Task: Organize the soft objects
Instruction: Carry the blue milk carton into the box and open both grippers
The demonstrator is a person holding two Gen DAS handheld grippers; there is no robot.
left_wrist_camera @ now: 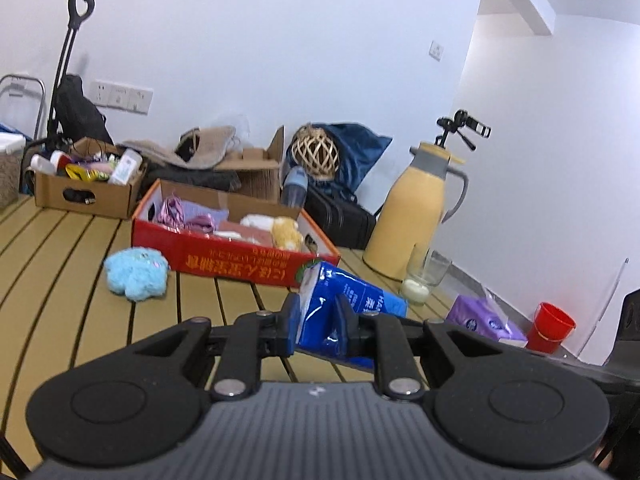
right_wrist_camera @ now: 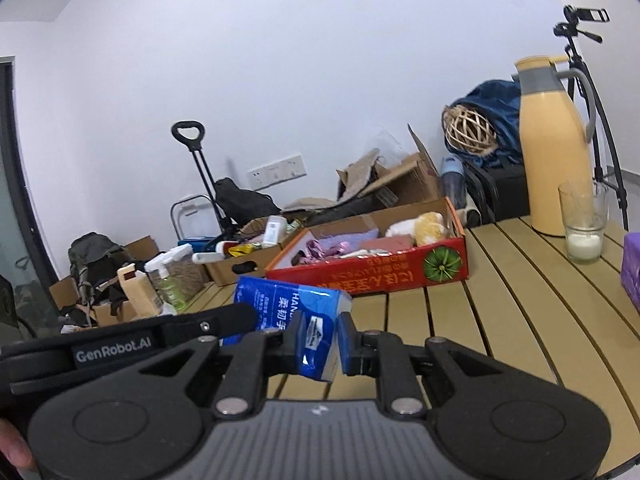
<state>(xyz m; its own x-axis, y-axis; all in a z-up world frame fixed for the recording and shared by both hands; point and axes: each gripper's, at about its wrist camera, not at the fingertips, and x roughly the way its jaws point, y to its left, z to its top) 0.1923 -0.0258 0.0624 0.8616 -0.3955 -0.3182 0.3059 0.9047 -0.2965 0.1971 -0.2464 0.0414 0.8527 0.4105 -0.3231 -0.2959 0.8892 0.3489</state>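
A blue tissue pack is held above the slatted table by both grippers. My left gripper is shut on one end of it. My right gripper is shut on the other end, and the pack stretches left toward the left gripper's body. A red cardboard box behind holds purple cloths, a pink item and a yellow-white plush; it also shows in the right wrist view. A light blue plush lies on the table left of the box.
A yellow thermos and a glass with white liquid stand at the right. A purple tissue pack lies near the table's right edge. A brown box of bottles sits back left. A red bucket is on the floor.
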